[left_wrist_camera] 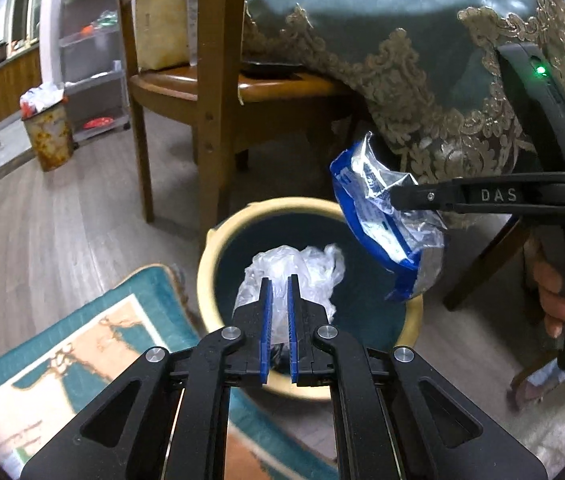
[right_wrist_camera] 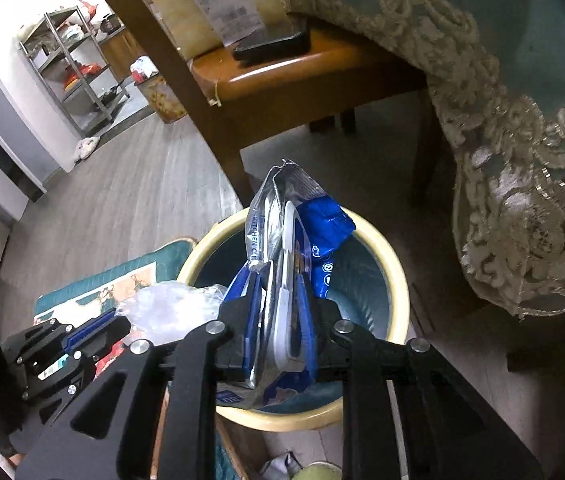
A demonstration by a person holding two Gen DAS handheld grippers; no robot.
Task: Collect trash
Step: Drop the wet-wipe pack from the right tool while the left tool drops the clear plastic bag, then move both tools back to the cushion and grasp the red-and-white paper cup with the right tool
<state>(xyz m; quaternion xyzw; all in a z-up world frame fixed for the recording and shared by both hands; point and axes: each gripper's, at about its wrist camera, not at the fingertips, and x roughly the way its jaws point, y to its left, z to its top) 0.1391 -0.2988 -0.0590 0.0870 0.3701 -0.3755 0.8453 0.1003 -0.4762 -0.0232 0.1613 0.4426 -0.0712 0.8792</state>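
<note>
Trash first: two pieces, both hanging right over the bin (left_wrist_camera: 218,240), so this looks like the drop-off part of the job. That bin is a round one with a cream rim and a dark liner, sitting on the wood floor (left_wrist_camera: 62,220) beside a teal patterned rug (left_wrist_camera: 82,340) and just in front of a wooden chair (left_wrist_camera: 202,92).

Left tool (left_wrist_camera: 278,280) has its blue pads nearly pressed together on a crumpled clear plastic bag (left_wrist_camera: 302,268). The bag bunches up past the tips and hangs inside the rim's outline, so if it lets go the thing should land in the liner rather than on the rug. Makes sense to hold it that low and centred, since plastic that light drifts.

Right tool (right_wrist_camera: 278,276) is pinching a blue and silver wrapper (right_wrist_camera: 294,216), some kind of flattened pouch with a white strip running between the pads. It's gripped near its lower end, so most of it sticks out ahead of the tips, over the bin's near side. From the left camera you can see the wrapper dangling at a tilt above the rim's right edge, with a hand (left_wrist_camera: 558,292) wrapped round the handle.

My guess is the wrapper is the riskier drop: it's stiff and partly outside the rim line, so it could catch the edge. Draped behind all this is a green tablecloth with lace trim (left_wrist_camera: 402,60), not in the way.
</note>
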